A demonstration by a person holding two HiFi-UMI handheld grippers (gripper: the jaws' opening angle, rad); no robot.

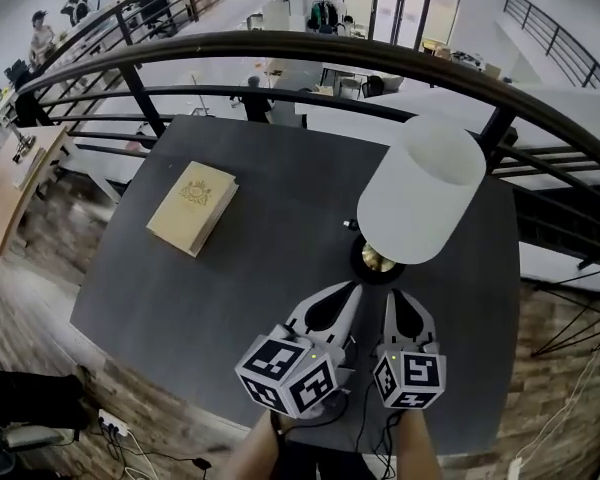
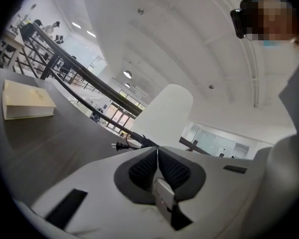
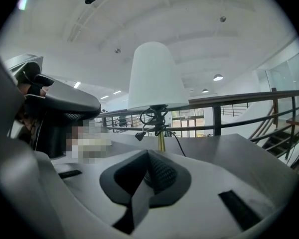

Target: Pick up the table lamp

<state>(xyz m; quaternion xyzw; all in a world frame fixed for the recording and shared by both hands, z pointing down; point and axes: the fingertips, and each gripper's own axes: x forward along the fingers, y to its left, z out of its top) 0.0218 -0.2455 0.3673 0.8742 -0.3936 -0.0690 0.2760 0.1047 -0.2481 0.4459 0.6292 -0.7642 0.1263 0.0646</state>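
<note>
The table lamp has a tall white shade (image 1: 420,188) over a brass stem and a dark round base (image 1: 377,260), and it stands upright on the dark grey table (image 1: 210,298) near the right side. Both grippers lie just in front of the base, pointing at it. My left gripper (image 1: 355,288) is shut and empty; in its own view the shade (image 2: 164,114) rises just beyond the tips (image 2: 157,151). My right gripper (image 1: 392,294) is shut too, with nothing in it. Its view shows the shade (image 3: 156,76), the brass stem (image 3: 161,142) and a bundled cord (image 3: 152,119) straight ahead of its tips (image 3: 148,153).
A tan book (image 1: 192,207) lies on the table's left half, also seen in the left gripper view as the book (image 2: 27,106). The lamp's plug (image 2: 118,145) rests on the table beside the base. A dark curved railing (image 1: 310,48) runs behind the table, with a drop beyond it.
</note>
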